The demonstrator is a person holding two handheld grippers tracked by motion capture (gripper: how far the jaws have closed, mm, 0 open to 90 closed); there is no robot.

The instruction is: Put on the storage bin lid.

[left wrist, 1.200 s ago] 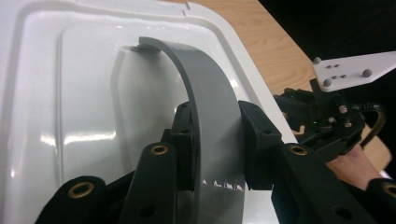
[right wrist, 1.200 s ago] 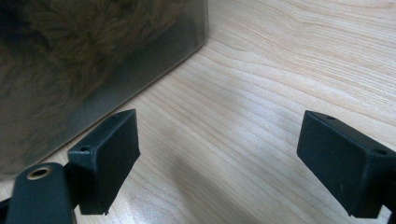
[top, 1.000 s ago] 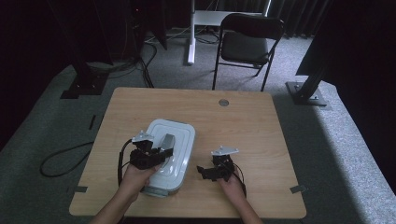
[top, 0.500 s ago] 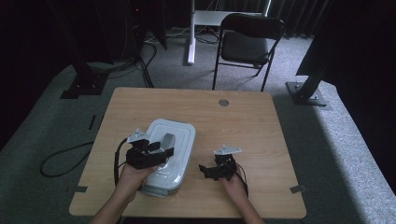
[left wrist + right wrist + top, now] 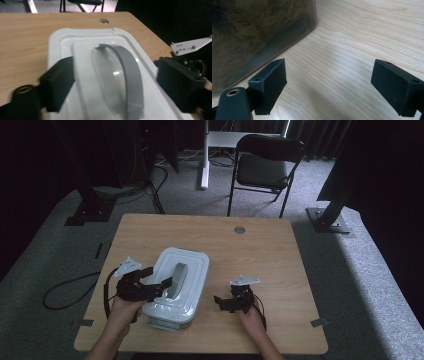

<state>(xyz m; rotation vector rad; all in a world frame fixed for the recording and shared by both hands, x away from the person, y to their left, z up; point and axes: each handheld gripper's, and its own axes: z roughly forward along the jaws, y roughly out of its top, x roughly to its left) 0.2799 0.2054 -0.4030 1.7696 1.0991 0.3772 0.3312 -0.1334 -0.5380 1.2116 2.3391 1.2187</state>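
While the white rectangular plastic storage box (image 5: 177, 290) sits on the light wooden table (image 5: 260, 255) near its front edge, left of centre, the left gripper (image 5: 159, 285) hangs over the box's lid with its jaws spread wide on either side of the curved grey handle (image 5: 127, 72), not pressing on it; those jaws have just been opening. In the left gripper view the handle arches between the two black jaws, lying folded on the lid. The right gripper (image 5: 222, 301) rests low over the bare tabletop just right of the box, its jaws also wide apart with nothing between them; the box's translucent wall (image 5: 262, 37) stands just beside its left jaw.
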